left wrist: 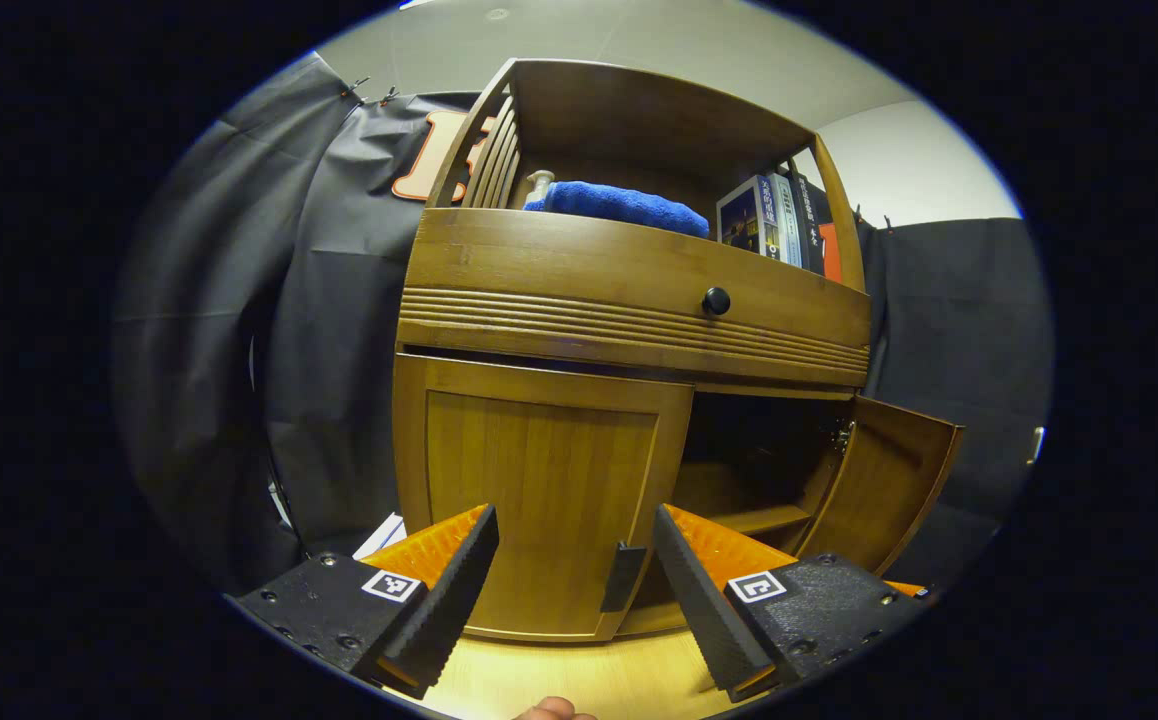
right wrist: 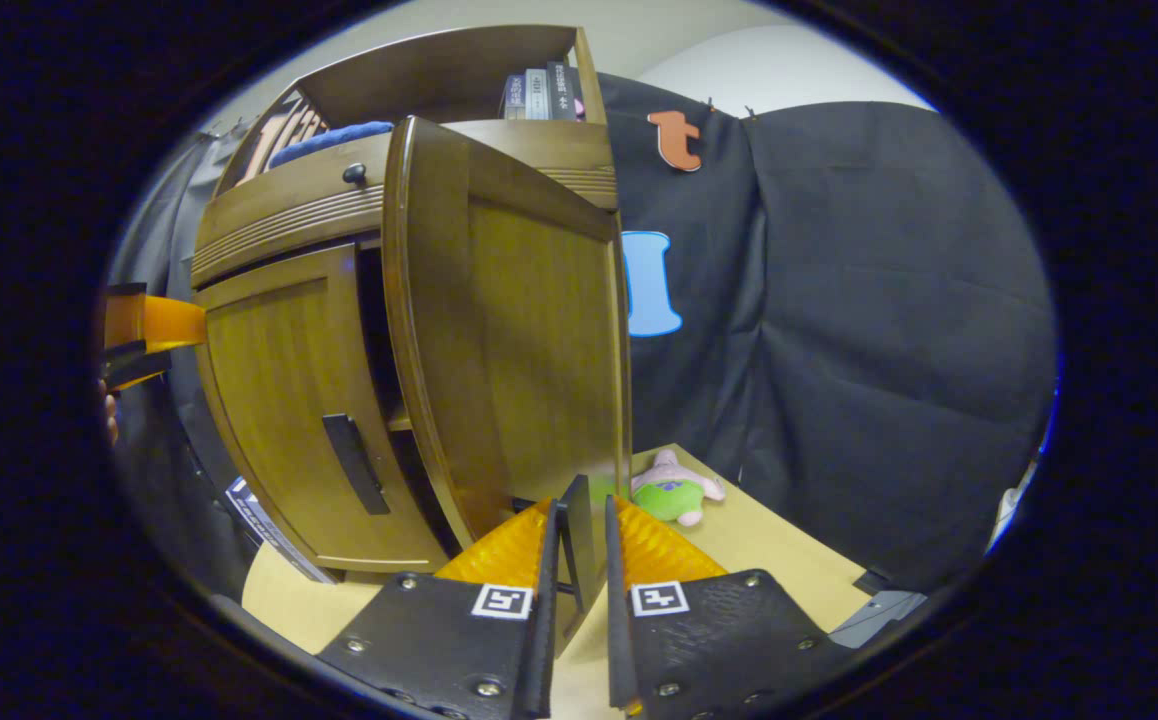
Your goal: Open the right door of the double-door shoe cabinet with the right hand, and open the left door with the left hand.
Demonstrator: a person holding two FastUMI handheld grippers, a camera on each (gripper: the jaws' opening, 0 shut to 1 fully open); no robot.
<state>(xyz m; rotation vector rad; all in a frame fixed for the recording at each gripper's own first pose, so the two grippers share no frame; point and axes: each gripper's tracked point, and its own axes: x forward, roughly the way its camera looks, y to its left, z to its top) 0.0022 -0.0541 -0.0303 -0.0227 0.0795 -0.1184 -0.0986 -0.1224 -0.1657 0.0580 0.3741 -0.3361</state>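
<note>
Your right hand-held gripper (right wrist: 579,535) pinches the right door's (right wrist: 514,330) dark handle (right wrist: 577,545), mostly hidden between its fingers, door swung out edge-on; your left hand-held gripper (left wrist: 574,570) gapes before the closed left door (left wrist: 539,500), straddling its upright handle (left wrist: 623,577) without touching.

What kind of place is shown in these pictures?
Probably a staged recording booth, not a real home: black cloth wall behind a brown wooden shoe cabinet on a pale wooden tabletop, with a pink-and-green plush toy.
</note>
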